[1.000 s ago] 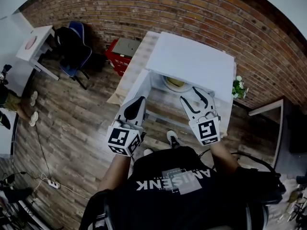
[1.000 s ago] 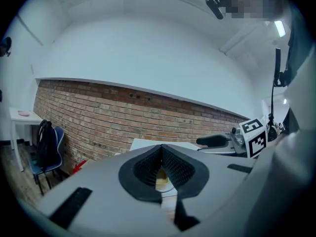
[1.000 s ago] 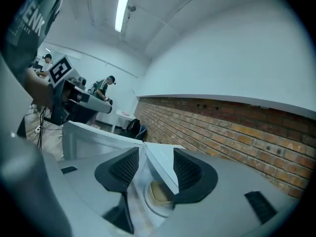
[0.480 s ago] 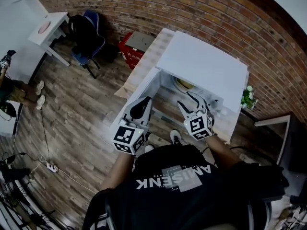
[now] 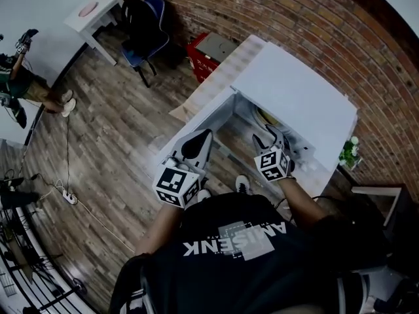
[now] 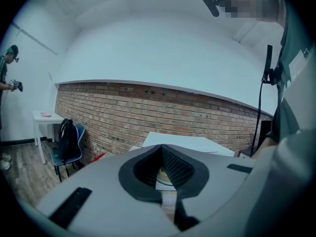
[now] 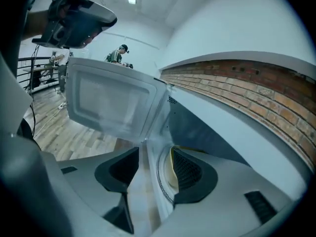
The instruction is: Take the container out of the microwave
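Clearly, the container [image 5: 266, 118] is seen inside the white microwave [image 5: 298, 97], resting on the round glass plate [image 7: 160, 177] within the cavity. The microwave door [image 5: 196, 122] is swung wide open to the person's left. The microwave is carried on a pale tabletop [image 5: 243, 52] set against a brick wall [image 5: 308, 25].

The left hand-held gripper [image 5: 204, 136] is held in front of the open door's lower edge, pointed toward the cavity. Its jaws are closed tip to tip, and nothing is gripped between them. In the left gripper view, a little of the plate and the yellowish container is glimpsed through the gap behind the closed tips.

The right hand-held gripper [image 5: 267, 135] is held at the mouth of the cavity, its jaws spread wide. In the right gripper view, the container's yellow rim [image 7: 172, 168] is seen just beside the inner face of the right jaw. No contact with it can be made out, and nothing is held.

A small potted plant [image 5: 350, 150] is seen near the microwave's right side. On the wooden floor [image 5: 111, 136], a blue chair [image 5: 149, 34] and a red box [image 5: 213, 50] are placed near the wall.
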The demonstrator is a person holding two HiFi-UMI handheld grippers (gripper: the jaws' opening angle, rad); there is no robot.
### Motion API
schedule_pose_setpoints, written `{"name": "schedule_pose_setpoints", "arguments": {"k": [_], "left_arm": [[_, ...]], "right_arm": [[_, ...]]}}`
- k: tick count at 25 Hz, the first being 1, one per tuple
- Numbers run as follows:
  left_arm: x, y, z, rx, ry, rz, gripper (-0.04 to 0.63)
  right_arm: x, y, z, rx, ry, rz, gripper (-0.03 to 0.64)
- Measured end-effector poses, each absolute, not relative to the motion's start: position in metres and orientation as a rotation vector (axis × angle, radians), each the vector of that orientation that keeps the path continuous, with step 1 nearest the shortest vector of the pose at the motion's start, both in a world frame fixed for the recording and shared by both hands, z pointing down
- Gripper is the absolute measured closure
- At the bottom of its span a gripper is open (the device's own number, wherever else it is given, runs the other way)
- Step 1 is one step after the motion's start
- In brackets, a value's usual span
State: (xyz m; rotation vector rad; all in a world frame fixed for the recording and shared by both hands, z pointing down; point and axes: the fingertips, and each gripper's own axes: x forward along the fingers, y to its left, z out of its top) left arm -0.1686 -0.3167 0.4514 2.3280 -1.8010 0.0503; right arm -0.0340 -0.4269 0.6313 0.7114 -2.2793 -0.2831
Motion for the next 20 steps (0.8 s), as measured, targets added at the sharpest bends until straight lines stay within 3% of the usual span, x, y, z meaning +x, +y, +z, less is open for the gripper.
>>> {"name": "schedule_pose_setpoints", "arguments": {"k": [20], "left_arm": [[-0.176,-0.292,0.441,2.141,-2.076,0.05,0.588]], "right_arm": [[-0.028,-0.502,0.702,0.713,-2.097,-0.349,0.385]]}}
